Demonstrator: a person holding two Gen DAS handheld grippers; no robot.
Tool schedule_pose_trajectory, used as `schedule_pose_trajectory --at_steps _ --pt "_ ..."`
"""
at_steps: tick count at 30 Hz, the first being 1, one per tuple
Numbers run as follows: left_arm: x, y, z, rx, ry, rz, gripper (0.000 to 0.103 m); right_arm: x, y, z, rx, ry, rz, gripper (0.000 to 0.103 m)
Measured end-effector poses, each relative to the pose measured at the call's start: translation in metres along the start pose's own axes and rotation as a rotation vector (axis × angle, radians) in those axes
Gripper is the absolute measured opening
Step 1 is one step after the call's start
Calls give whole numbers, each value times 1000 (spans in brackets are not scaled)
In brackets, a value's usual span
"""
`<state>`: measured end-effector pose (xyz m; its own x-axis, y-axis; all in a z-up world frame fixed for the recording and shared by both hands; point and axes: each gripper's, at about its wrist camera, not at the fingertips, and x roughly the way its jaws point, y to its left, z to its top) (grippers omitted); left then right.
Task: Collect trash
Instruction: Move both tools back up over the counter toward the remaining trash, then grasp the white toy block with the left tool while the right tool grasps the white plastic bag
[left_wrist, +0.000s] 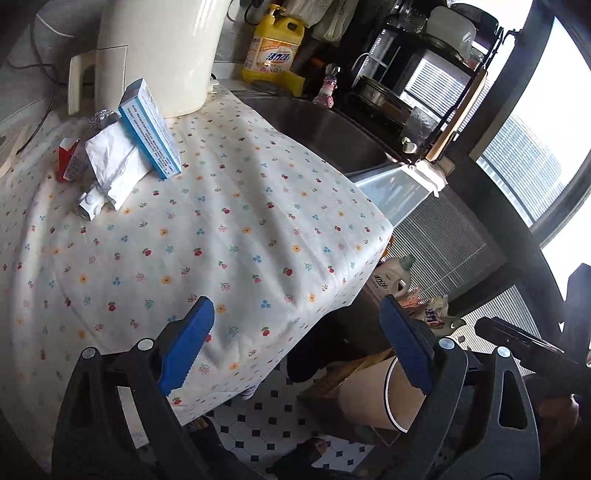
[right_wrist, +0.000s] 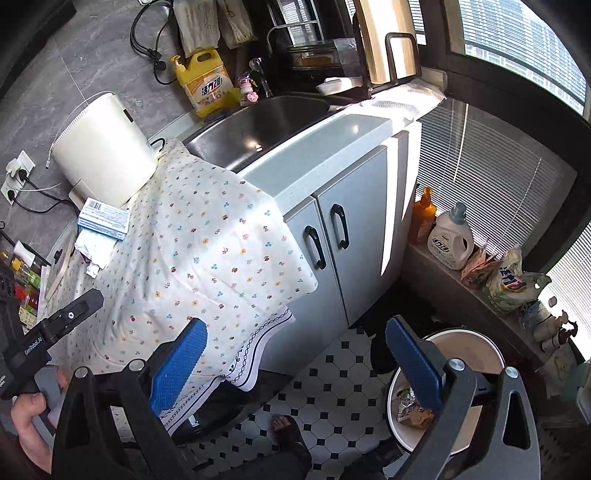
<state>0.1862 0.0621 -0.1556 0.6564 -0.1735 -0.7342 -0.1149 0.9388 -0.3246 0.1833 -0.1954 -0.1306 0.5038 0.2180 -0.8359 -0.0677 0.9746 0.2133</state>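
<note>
The left gripper (left_wrist: 299, 345) and the right gripper (right_wrist: 295, 363) both point down with their blue fingers (right_wrist: 177, 365) spread wide and empty.

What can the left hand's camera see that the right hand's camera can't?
Only the left wrist view shows the small red packet, the pill strip and the crumpled foil beside the tissue.

Only the right wrist view shows the cupboard doors, the orange bottle, and the wrappers inside the bin.

Both show the flowery cloth, blue box, white tissue, yellow soap jug, sink, white pot, and both grippers open: left gripper, right gripper.
</note>
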Motion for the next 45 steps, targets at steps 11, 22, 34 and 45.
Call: schedule_pose_trajectory --at_steps 11,22,34,45 --pt "-24 82 16 -76 -54 63 90 26 72 8 -63 3 37 95" --pt "-21 145 41 -66 -43 72 59 52 137 10 -52 -21 45 95" --pt "12 184 73 -15 13 52 46 59 151 6 22 -29 -31 95" --pt "34 187 78 -5 49 3 31 65 163 10 18 -19 -54 95"
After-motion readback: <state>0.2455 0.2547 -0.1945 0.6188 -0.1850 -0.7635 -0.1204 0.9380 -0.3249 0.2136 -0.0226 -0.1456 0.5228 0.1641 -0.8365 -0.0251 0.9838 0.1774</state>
